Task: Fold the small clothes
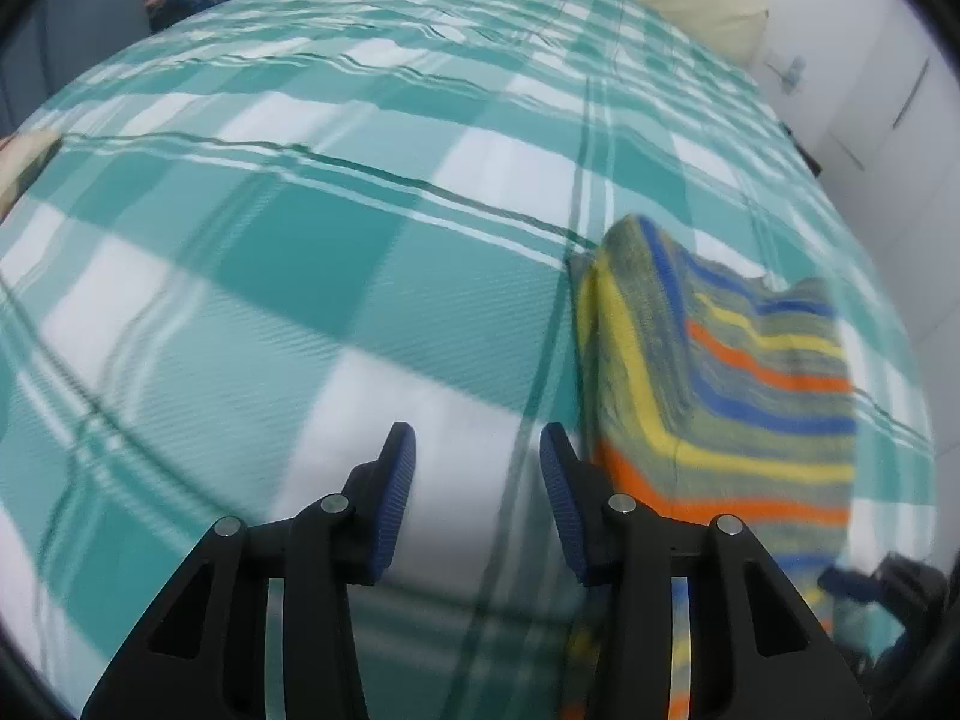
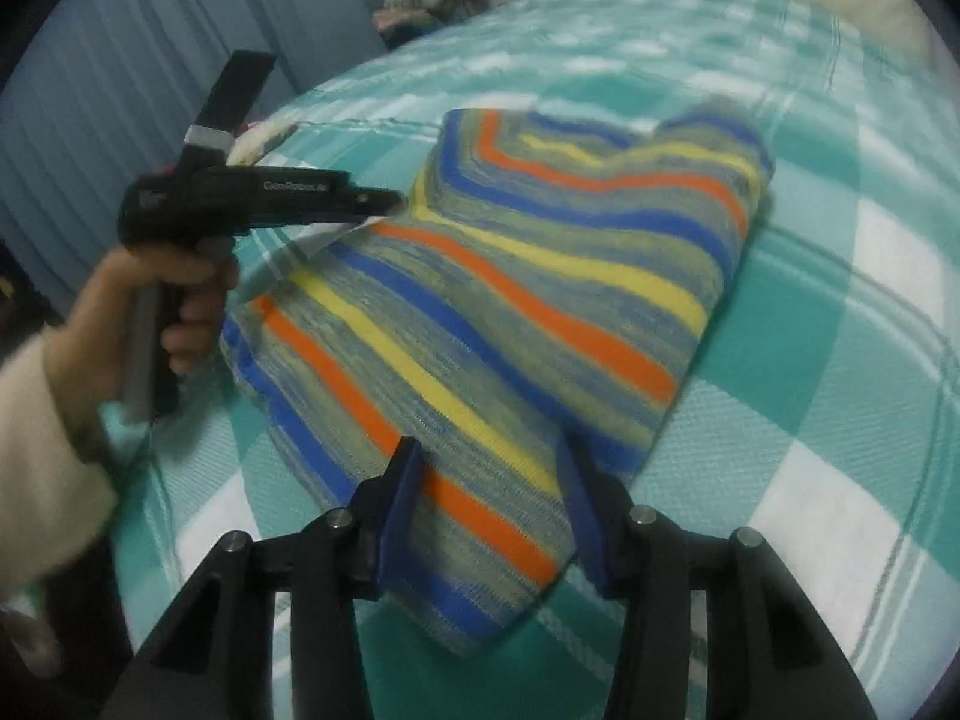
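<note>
garment: striped knit garment, folded into a thick bundle, lies on the teal plaid bedspread.
left gripper: jaws apart, nothing between them, over the bedspread just left of the garment.
right gripper: jaws spread, the garment's near corner between them, not clamped.
left hand: wrapped around its gripper's handle.

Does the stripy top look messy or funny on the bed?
A little. The striped knitted garment of blue, orange, yellow and grey-green lies bunched and lopsided on the teal-and-white checked bedsheet, its stripes bent at angles and its edges uneven. Both the right gripper and left gripper are open, holding nothing.
</note>
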Demonstrator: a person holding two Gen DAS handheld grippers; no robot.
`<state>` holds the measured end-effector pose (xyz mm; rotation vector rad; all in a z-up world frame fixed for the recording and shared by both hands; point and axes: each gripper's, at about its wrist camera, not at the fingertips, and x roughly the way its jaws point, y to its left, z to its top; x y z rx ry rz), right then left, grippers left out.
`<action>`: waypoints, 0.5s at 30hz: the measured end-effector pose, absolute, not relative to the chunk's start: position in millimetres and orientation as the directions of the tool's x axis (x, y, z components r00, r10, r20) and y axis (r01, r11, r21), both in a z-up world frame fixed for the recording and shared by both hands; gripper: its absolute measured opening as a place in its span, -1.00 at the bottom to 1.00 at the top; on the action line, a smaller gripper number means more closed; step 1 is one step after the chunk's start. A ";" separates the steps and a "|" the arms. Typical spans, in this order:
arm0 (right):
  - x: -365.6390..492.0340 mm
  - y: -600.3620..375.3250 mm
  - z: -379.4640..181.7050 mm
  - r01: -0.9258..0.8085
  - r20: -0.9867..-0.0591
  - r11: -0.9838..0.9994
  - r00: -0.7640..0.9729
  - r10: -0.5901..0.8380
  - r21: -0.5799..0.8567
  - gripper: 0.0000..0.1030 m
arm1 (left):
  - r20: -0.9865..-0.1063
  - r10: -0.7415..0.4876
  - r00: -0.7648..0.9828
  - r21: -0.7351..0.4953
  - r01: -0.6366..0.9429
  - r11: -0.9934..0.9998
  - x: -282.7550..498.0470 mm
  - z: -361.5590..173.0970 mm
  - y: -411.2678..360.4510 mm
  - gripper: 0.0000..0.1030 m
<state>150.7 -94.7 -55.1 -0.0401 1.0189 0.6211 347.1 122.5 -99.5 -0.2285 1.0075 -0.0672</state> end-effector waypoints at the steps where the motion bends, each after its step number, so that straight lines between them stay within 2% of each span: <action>1: 147.1 -96.9 -48.2 -0.491 -0.799 0.835 0.383 0.464 0.250 -0.08 | -0.824 -0.183 0.537 -0.240 -0.037 0.970 334.5 -91.4 127.4 -0.05; 3: 138.0 -100.5 -33.1 -0.482 -0.781 0.842 0.417 0.465 0.244 -0.08 | -0.803 -0.249 0.542 -0.282 0.023 0.959 308.5 -74.8 129.8 0.25; 6: 121.6 -96.4 -16.3 -0.513 -0.759 0.830 0.446 0.474 0.217 -0.08 | -0.770 -0.355 0.530 -0.325 0.153 0.933 274.9 -65.2 113.4 0.46; 8: 115.1 -90.2 -16.8 -0.524 -0.757 0.823 0.442 0.482 0.218 -0.08 | -0.795 -0.357 0.490 -0.285 0.216 0.934 261.2 -74.7 95.3 0.46; 10: 113.9 -84.3 -26.9 -0.510 -0.769 0.831 0.431 0.471 0.223 -0.08 | -0.865 -0.246 0.437 -0.146 0.249 0.957 254.8 -104.6 79.6 0.30; 11: 113.9 -82.4 -37.5 -0.498 -0.785 0.836 0.412 0.463 0.231 -0.08 | -0.884 -0.218 0.413 -0.120 0.250 0.961 255.7 -116.5 80.2 0.22; 13: 111.6 -83.1 -54.9 -0.479 -0.813 0.845 0.377 0.443 0.238 -0.07 | -0.872 -0.259 0.416 -0.165 0.249 0.954 251.9 -119.1 94.2 0.24; 15: 101.5 -89.8 -53.8 -0.491 -0.815 0.840 0.375 0.442 0.230 -0.09 | -0.880 -0.212 0.425 -0.133 0.207 0.969 254.6 -107.5 109.0 0.27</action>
